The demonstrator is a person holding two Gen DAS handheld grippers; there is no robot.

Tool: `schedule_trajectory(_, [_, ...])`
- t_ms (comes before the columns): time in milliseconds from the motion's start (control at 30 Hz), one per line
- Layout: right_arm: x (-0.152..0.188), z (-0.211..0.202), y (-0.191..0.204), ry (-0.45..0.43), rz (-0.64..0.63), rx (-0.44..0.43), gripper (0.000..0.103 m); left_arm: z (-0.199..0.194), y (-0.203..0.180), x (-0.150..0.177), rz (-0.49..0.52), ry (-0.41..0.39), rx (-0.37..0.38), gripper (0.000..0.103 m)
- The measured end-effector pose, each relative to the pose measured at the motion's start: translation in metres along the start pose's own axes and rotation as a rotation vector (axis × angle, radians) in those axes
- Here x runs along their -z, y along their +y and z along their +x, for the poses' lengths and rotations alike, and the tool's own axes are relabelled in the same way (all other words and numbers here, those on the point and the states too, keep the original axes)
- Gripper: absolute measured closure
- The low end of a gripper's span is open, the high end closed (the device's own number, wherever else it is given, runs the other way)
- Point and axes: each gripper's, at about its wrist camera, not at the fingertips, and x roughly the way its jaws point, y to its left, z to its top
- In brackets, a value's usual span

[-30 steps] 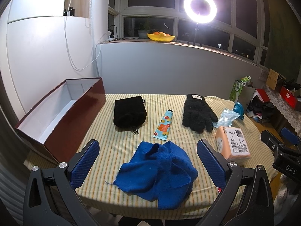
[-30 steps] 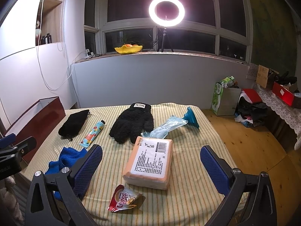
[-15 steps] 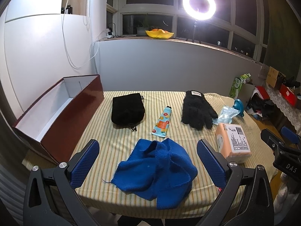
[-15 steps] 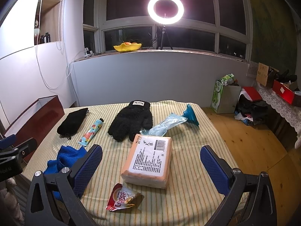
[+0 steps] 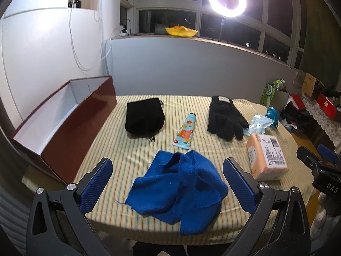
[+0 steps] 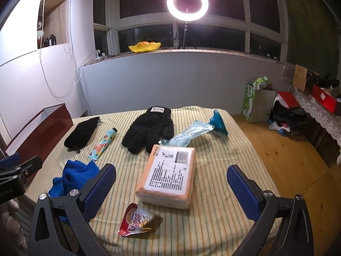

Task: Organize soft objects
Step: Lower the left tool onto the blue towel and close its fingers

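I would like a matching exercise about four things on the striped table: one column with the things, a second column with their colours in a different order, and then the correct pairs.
Things:
1. towel
2. glove
3. wrapped pack with a barcode label
4. box at the table's left edge

Colours:
A. black
B. dark red outside, white inside
C. blue
D. pale orange

Pairs: 1-C, 2-A, 3-D, 4-B
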Motion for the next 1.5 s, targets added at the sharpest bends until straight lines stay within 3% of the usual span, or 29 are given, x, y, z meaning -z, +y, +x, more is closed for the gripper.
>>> schedule_trajectory(233, [0.006,0.017,-0.009,0.077,0.039,-0.098,0.001,0.018,0.015,0.012,0.0,0.082,0.007,0.007])
schedule_trajectory(367, [0.007,0.031,-0.006,0.135,0.045,-0.171,0.003,0.031,0.027,0.019,-0.031,0.159,0.06,0.011])
schedule_trajectory(533, [0.0,0.047,0.012,0.213,0.026,-0.283,0.013,0.041,0.031,0.026,-0.028,0.219,0.118,0.012])
schedule_trajectory(667, [-0.005,0.057,0.038,0.264,-0.03,-0.354,0.013,0.05,0.032,0.029,-0.033,0.271,0.173,0.012])
schedule_trajectory(900, [-0.001,0.098,0.079,0.438,-0.072,-0.471,0.014,0.07,0.036,0.036,-0.048,0.336,0.222,0.012])
schedule_trajectory(1100, [0.008,0.133,0.094,0.603,-0.013,-0.543,0.035,0.084,0.035,0.041,-0.078,0.386,0.3,0.012])
schedule_trajectory(1200, [0.009,0.138,0.1,0.624,-0.017,-0.555,0.039,0.085,0.033,0.04,-0.079,0.378,0.322,0.013])
schedule_trajectory(1333, [0.011,0.142,0.107,0.665,-0.006,-0.596,0.051,0.087,0.032,0.037,-0.091,0.38,0.362,0.026])
schedule_trajectory(1500, [0.013,0.144,0.112,0.685,-0.019,-0.601,0.055,0.089,0.034,0.036,-0.102,0.377,0.389,0.033])
